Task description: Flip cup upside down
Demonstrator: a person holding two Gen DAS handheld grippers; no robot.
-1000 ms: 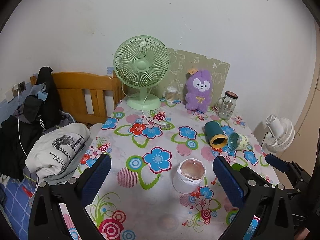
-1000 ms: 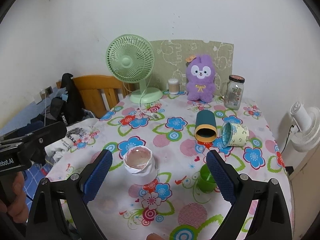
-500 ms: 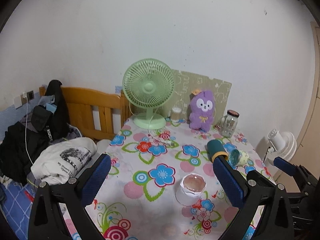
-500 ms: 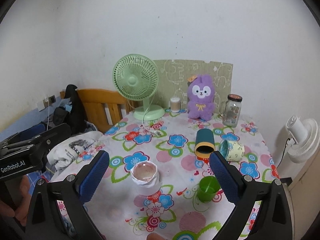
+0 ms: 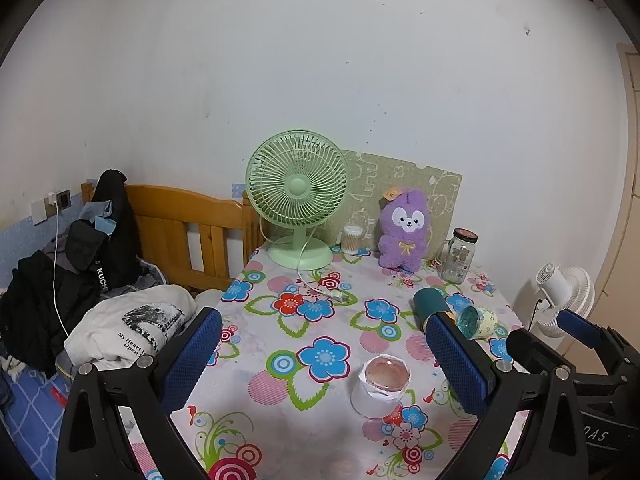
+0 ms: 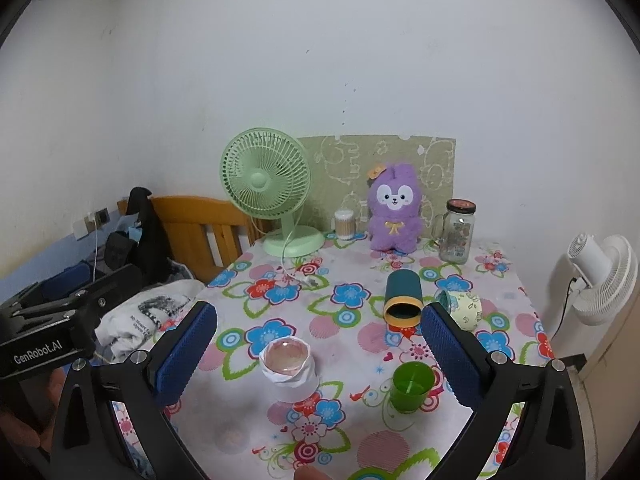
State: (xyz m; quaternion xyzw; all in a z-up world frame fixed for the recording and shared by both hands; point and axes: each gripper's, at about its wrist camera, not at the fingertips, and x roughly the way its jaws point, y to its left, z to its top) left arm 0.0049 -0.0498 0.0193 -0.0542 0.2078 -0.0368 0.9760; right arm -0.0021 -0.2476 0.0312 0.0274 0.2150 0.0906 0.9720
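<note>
A small green cup (image 6: pixel 412 386) stands upright, mouth up, near the table's front right; the left wrist view hides it. A dark teal cup with a yellow rim (image 6: pixel 403 298) (image 5: pixel 430 307) lies on its side in the middle right. A pale patterned cup (image 6: pixel 460 309) (image 5: pixel 478 322) lies on its side beside it. A white crumpled cup with a pinkish top (image 6: pixel 289 364) (image 5: pixel 381 383) stands near the front centre. My left gripper (image 5: pixel 322 354) and my right gripper (image 6: pixel 320 354) are open and empty, held above the table's front.
At the back of the flowered table (image 5: pixel 280 332) stand a green desk fan (image 5: pixel 298 196), a cotton swab jar (image 5: pixel 352 235), a purple plush toy (image 5: pixel 404 228) and a glass jar (image 5: pixel 459 255). A bed with clothes (image 5: pixel 100 280) lies left. A white fan (image 6: pixel 600 280) stands right.
Both grippers have lifted and drawn back from the table, so the cups look smaller and lower in both views. Jaws stay open. No cup has moved.
</note>
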